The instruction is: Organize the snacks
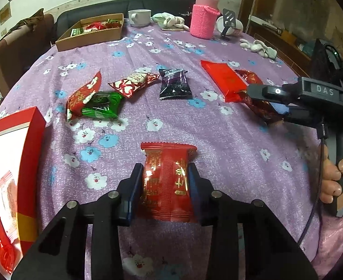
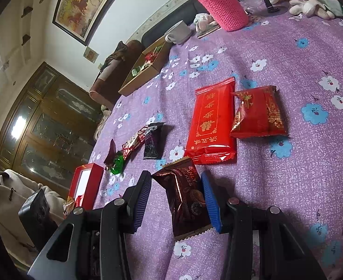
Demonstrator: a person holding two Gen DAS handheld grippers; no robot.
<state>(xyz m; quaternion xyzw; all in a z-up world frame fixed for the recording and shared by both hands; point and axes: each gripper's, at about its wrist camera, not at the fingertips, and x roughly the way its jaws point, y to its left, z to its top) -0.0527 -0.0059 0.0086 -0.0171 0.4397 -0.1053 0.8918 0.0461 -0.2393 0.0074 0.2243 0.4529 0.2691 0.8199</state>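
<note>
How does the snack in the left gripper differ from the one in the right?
The red packet in the left gripper is bright red with gold characters; the brown packet in the right gripper is dark and glossy with Latin lettering. The red one sits straight, the brown one skewed. Both are sealed, crimp-edged and gripped.

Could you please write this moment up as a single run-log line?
left gripper: shut on red snack packet | right gripper: holding brown chocolate packet | loose snacks on purple tablecloth | red box at left
</note>
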